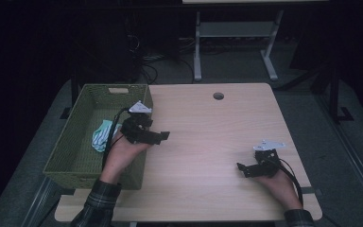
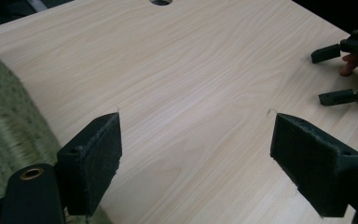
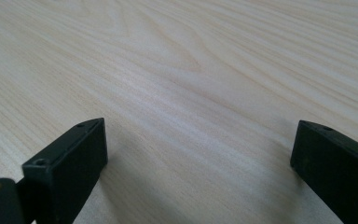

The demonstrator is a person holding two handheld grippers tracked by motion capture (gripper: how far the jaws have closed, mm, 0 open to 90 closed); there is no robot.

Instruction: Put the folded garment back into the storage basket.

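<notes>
cloth (image 1: pixel 102 135) sat in the basket (image 1: pixel 82 124), a white and green striped bundle lying on the basket floor toward its right wall. looked to me like the drop-off was done and the step in hand was pulling clear. left gripper (image 1: pixel 157 136) hovered just past the basket's right rim, over the table (image 1: pixel 208 137), jaws spread wide with nothing between them; in the left gripper view only bare wood sat between the pads. right gripper (image 1: pixel 242 169) rested low near the table's right front, well apart from the basket, jaws also released and empty.

to do this bit well i'd say: keep the left jaws open while moving off so nothing snags the woven rim, lift a touch before swinging right rather than dragging across the edge, and mind the trailing cable so it doesn't hook the basket wall. right gripper didn't need to do anything, just stay out of the path. cloth was fully inside, not draped over the rim, so no fixing needed imo.
</notes>
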